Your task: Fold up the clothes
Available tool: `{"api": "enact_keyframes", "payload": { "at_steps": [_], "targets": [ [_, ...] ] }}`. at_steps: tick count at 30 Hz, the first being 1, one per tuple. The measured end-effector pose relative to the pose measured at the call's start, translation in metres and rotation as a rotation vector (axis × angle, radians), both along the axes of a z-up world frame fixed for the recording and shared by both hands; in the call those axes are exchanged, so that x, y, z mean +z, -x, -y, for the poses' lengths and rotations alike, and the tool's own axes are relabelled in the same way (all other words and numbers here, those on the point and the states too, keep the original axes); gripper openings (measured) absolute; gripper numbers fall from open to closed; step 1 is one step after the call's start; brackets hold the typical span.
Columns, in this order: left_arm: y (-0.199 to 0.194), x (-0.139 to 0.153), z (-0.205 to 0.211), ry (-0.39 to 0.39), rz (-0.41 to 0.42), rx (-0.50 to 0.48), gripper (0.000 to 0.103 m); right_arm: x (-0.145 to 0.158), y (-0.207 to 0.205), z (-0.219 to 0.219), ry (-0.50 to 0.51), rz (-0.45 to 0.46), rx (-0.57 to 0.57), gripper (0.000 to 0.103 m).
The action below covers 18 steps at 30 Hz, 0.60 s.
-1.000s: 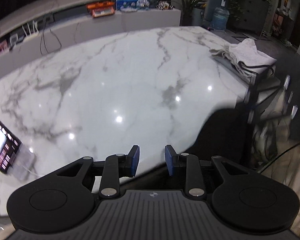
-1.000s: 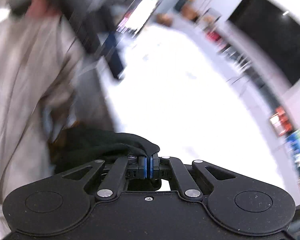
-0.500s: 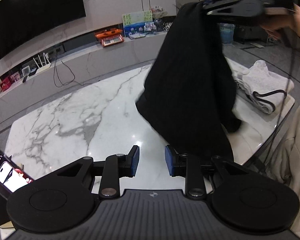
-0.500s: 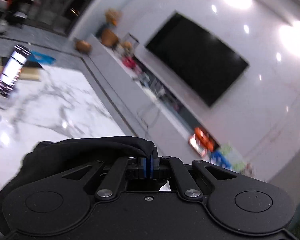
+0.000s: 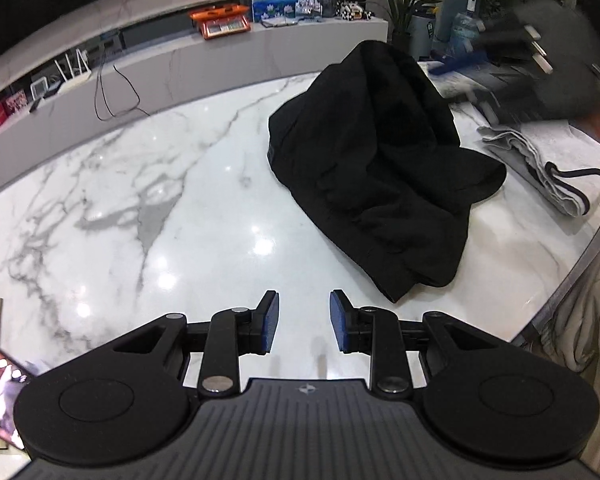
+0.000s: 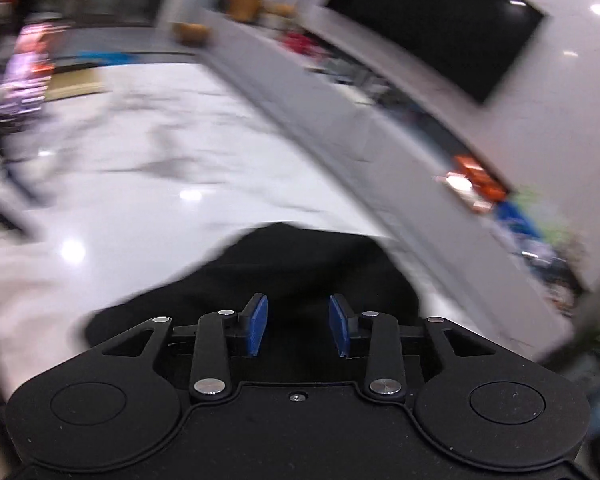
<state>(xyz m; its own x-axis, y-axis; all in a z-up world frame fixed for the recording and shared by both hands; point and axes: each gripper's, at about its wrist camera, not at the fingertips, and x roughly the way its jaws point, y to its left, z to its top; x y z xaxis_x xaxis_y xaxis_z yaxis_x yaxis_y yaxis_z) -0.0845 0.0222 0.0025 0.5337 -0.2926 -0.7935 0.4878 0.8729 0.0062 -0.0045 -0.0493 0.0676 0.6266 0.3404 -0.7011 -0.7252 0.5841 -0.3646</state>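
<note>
black garment [image 5: 380, 184]: heaped by desk [image 5: 148, 184] right edge, long axis near-to-far | left gripper [image 5: 304, 322]: narrow gap, empty, nearer | right gripper [image 6: 298, 324]: fingers opening, nothing pinched, cloth below

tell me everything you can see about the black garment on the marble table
The black garment is a soft, matte, thick-looking fabric, unfolded and slumped in a rumpled heap that peaks at its far end. A stitched hem or band shows along its left edge. It lies on the white marble table, its right side close beside a folded grey-white garment. The right claw is opening just above it, with no cloth pinched between the blue pads. The left claw is open and clear of it.
</note>
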Motion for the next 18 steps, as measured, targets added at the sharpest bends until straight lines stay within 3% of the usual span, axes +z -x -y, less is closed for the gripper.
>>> {"api": "enact_keyframes", "payload": {
  "at_steps": [7,18],
  "targets": [
    [-0.006,-0.009,0.004,-0.022,-0.002,0.0,0.027,-0.049,0.05,-0.035,0.104,-0.07,0.286,0.037],
    [-0.015,-0.021,-0.009,0.021,-0.029,0.044,0.027,-0.082,0.056,-0.059,0.358,-0.031,0.46,0.038]
  ]
}}
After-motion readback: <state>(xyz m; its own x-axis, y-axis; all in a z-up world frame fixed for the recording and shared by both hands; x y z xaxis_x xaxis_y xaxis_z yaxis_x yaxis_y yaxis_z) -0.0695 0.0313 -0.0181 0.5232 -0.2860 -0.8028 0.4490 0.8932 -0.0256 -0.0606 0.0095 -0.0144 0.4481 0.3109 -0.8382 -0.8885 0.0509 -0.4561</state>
